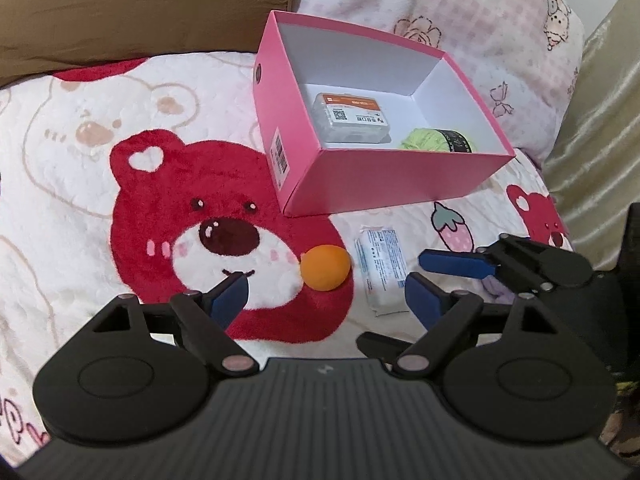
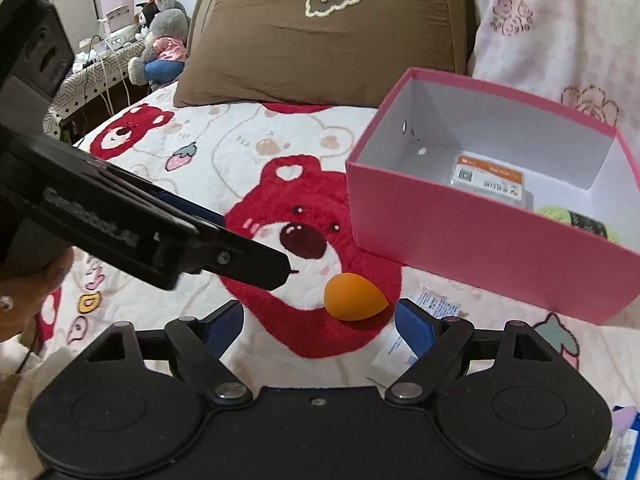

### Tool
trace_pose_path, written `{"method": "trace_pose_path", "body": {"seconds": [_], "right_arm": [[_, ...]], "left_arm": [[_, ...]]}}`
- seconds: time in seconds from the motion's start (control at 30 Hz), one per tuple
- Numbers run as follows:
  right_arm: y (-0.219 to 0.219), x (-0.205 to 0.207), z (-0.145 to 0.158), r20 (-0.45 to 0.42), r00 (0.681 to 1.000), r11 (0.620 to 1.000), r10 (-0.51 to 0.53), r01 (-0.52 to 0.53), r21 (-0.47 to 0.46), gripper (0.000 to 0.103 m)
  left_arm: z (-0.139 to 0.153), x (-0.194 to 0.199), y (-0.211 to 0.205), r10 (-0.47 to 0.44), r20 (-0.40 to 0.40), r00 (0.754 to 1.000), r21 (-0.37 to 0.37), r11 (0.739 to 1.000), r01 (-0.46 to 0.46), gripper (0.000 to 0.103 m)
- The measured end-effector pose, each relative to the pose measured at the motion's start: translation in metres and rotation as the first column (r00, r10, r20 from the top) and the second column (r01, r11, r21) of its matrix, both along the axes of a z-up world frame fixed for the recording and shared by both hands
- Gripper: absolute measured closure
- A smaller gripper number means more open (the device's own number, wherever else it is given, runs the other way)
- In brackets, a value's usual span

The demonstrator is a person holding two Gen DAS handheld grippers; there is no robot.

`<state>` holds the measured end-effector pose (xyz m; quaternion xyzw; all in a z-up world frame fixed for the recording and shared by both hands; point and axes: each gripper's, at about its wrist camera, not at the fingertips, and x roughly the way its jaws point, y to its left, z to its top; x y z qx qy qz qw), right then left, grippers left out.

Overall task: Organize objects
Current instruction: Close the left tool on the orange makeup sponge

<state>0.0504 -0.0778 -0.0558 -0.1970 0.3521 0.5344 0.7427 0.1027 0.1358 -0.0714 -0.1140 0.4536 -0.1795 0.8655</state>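
Observation:
An orange egg-shaped sponge (image 1: 326, 266) (image 2: 354, 298) lies on the red bear blanket. Beside it on the right lies a white wipes packet (image 1: 382, 270) (image 2: 436, 308). My left gripper (image 1: 326, 290) hangs open just short of the sponge, holding nothing. My right gripper (image 2: 320, 320) is open too, with the sponge just ahead of its jaws; its right finger covers part of the packet. The pink box (image 1: 400, 176) (image 2: 480, 248) stands open behind them. Inside are a clear case with an orange label (image 1: 352, 120) (image 2: 488, 180) and a green yarn ball (image 1: 436, 140) (image 2: 560, 216).
A brown pillow (image 2: 328, 40) and a pink floral pillow (image 1: 460, 12) lie behind the box. One blue finger (image 1: 456, 266) of the right gripper reaches in beside the packet. The left gripper's black finger (image 2: 248, 260) crosses the right wrist view. Plush toys (image 2: 160, 36) sit far left.

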Motion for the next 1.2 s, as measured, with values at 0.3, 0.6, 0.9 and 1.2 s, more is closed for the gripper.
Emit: {"method": "trace_pose_path", "body": {"seconds": [0.3,0.6,0.9,1.2], "right_arm": [[0.012,0.005,-0.029,-0.007,0.999,0.999,-0.033,0.033,-0.009,0.019],[0.014,0.016,-0.044,-0.012,0.998,0.998,-0.060,0.060,-0.008,0.027],[0.022,0.024,-0.061,-0.010,0.999,0.999,-0.049,0.049,-0.009,0.046],[0.025,0.027,-0.069,-0.031,0.997,0.998,-0.067,0.067,0.004,0.045]], "left_arm": [[-0.026,0.006,-0.011,-0.018,-0.025,1.000,0.012,1.000,0.018,0.019],[-0.049,0.022,-0.027,0.004,0.021,1.000,-0.004,1.000,-0.003,0.022],[-0.047,0.021,-0.038,-0.016,0.045,0.999,0.030,0.999,0.014,0.029],[-0.073,0.037,-0.024,0.036,-0.035,0.999,-0.067,0.997,-0.038,0.068]]}}
